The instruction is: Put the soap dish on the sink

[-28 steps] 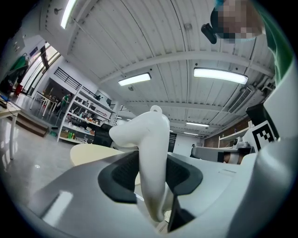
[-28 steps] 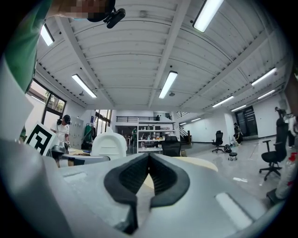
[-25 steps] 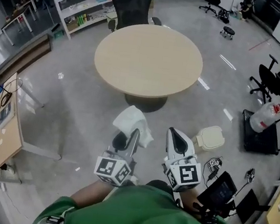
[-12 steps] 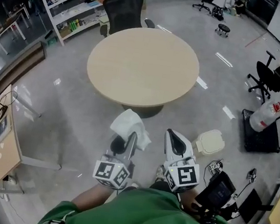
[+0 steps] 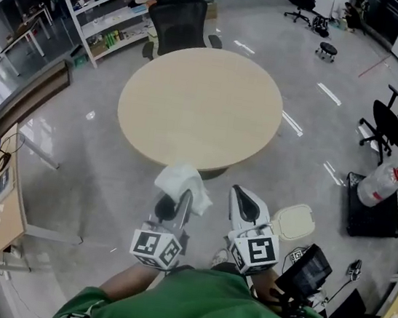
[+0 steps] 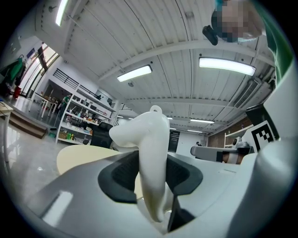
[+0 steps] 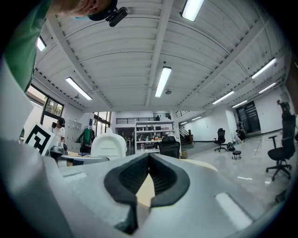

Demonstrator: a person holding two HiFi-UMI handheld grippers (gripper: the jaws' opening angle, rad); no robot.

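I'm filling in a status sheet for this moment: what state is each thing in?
soap dish: held in the left gripper, above the floor.
left gripper: shut on the soap dish.
right gripper: shut, empty.
table: nothing on it.
bin: lid closed.

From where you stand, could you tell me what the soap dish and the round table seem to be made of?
The soap dish: probably plastic, possibly glazed ceramic; smooth, uniformly white, softly glossy, with rounded moulded edges. The round table: likely laminate or wood-look board; flat, matte, even pale beige, no grain visible.
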